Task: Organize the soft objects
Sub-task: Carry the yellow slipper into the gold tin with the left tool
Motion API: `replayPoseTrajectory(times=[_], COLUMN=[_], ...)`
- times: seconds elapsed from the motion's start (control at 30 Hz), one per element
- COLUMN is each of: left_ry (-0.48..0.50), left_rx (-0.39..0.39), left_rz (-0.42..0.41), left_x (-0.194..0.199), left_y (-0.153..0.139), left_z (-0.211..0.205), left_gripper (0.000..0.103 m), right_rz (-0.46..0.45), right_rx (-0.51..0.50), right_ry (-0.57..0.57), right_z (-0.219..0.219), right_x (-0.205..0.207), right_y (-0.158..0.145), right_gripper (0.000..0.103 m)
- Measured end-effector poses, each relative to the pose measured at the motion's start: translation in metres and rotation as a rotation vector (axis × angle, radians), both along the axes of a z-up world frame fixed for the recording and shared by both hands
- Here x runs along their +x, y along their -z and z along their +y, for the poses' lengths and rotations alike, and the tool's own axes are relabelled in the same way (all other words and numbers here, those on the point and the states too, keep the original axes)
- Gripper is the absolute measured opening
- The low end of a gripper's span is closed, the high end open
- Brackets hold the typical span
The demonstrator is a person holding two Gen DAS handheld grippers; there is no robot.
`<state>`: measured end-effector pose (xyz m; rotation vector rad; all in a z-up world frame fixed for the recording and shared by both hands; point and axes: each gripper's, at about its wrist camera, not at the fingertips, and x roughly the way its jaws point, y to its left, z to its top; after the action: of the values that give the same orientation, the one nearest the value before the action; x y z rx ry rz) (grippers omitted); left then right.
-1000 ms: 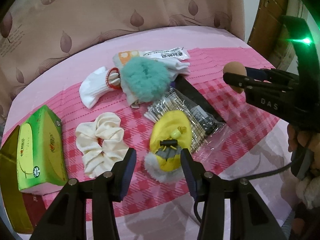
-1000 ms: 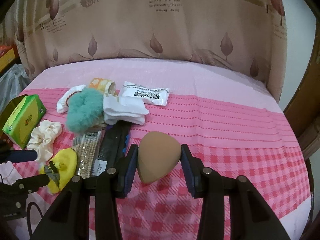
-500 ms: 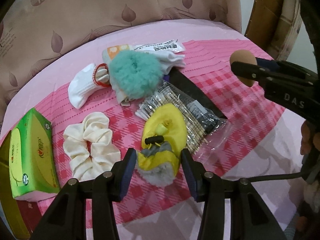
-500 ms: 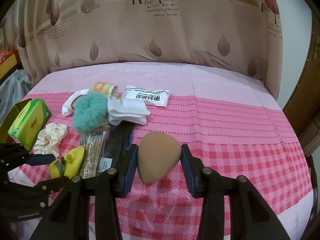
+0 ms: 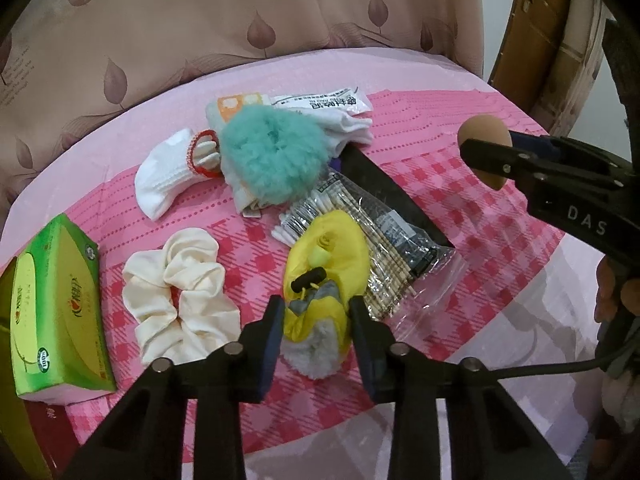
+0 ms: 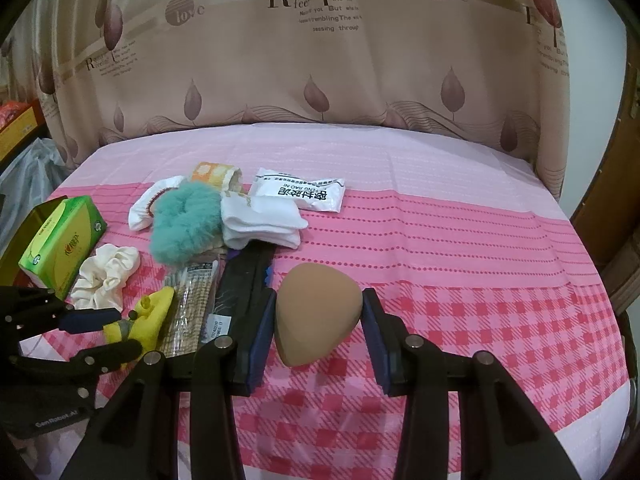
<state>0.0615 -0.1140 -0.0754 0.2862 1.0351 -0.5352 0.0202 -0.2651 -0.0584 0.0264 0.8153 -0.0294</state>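
Closing our left gripper (image 5: pixel 316 320) onto the yellow toy (image 5: pixel 324 276) beside the cotton swabs (image 5: pixel 360 232), we hold a sponge (image 6: pixel 316 312) in the right gripper (image 6: pixel 318 334).

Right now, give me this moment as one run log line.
left gripper: just closed onto yellow plush slipper | right gripper: holding brown makeup sponge | cream scrunchie: on pink cloth
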Motion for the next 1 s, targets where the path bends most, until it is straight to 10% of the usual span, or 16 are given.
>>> replayPoseTrajectory(times=[1.0], left_ry=[-0.271], left_rx=[-0.022], left_rz=[-0.15], left_x=[0.008], left_y=[-0.077], left_z=[0.113], left_gripper=[0.028], right_rz=[0.01], right_rx=[-0.033], right_ry=[-0.003], right_z=[0.002], right_x=[0.002], right_y=[0.006], right_gripper=[0.039])
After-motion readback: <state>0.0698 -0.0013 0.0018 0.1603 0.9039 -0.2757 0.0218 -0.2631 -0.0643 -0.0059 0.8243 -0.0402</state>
